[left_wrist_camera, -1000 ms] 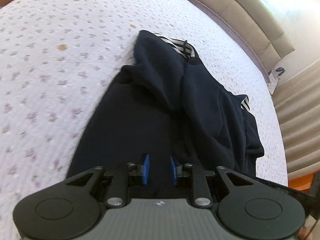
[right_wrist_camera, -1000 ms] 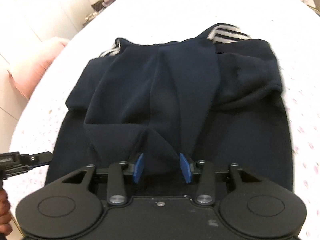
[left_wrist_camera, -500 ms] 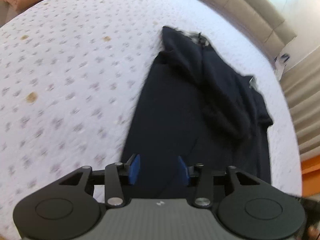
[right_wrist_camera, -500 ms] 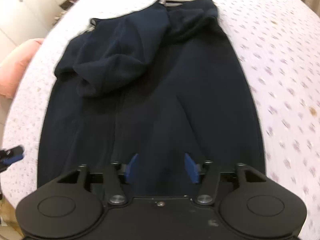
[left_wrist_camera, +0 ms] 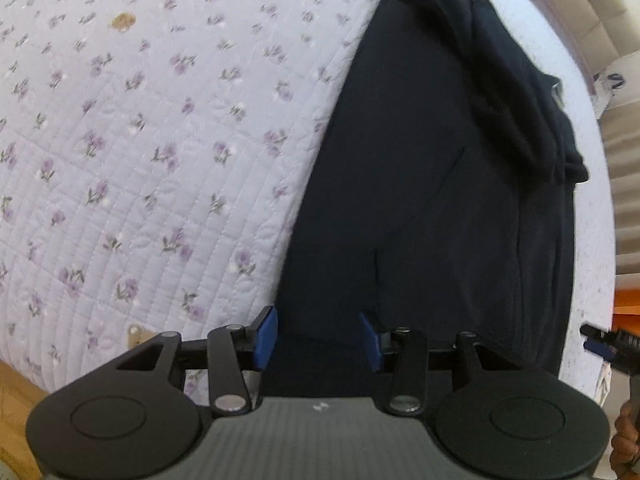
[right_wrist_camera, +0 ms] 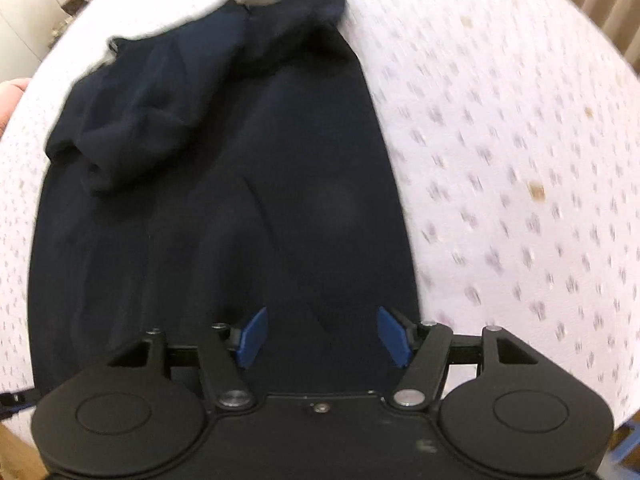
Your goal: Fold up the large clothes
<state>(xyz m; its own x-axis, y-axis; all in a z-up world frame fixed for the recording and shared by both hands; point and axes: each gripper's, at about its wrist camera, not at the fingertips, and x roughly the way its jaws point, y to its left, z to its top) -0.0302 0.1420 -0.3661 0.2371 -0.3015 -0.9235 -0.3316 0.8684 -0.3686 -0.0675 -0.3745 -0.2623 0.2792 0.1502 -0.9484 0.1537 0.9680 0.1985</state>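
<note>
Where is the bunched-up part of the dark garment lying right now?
In the right wrist view the bunched sleeves sit at the far left end of the navy garment, spread on the floral quilt; the left wrist view shows them upper right.

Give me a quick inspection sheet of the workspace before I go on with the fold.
Surface: quilted floral bedspread with small brown spots.
Job's things: dark navy garment lying lengthwise, sleeves bunched at its far end.
Clutter: nothing seen.
Tools: left tool and right tool both open above the garment's near edge, jaws just widened, nothing gripped.
Cables: nothing seen.
Surroundings: padded headboard, wooden floor.
</note>
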